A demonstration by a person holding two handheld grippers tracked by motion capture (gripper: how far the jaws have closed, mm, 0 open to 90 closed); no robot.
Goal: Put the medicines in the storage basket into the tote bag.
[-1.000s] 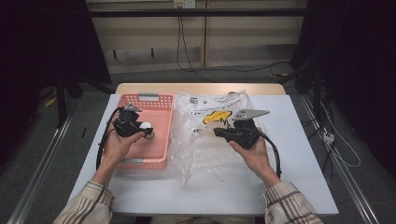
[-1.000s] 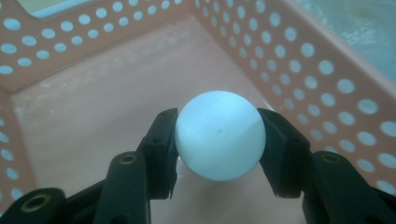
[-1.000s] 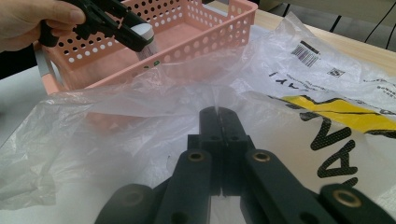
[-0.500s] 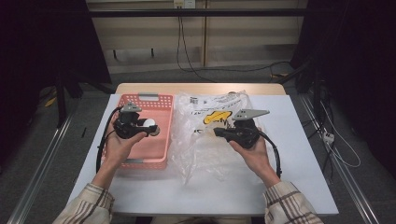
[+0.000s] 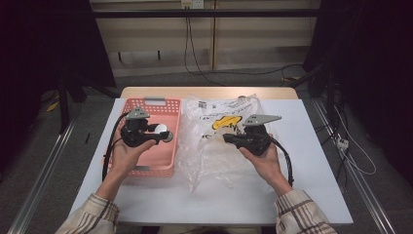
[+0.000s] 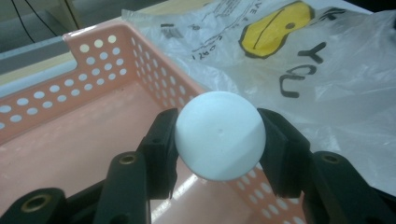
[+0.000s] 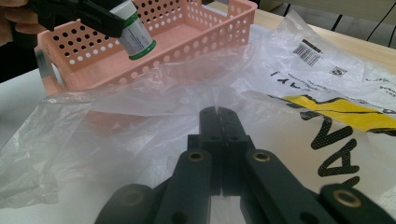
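Bottle [image 6: 219, 135] higher over basket [image 6: 56, 102]

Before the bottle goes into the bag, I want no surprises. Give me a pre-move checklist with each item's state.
1. Left tongs clamped on the small white round-capped bottle with a green band: ok.
2. Bottle lifted above the pink perforated plastic basket: ok.
3. Right tongs shut on the clear plastic bag with the yellow print: ok.
4. Bag mouth held open wide enough for the bottle: cannot tell.
5. Path from basket to bag free of other things: ok.
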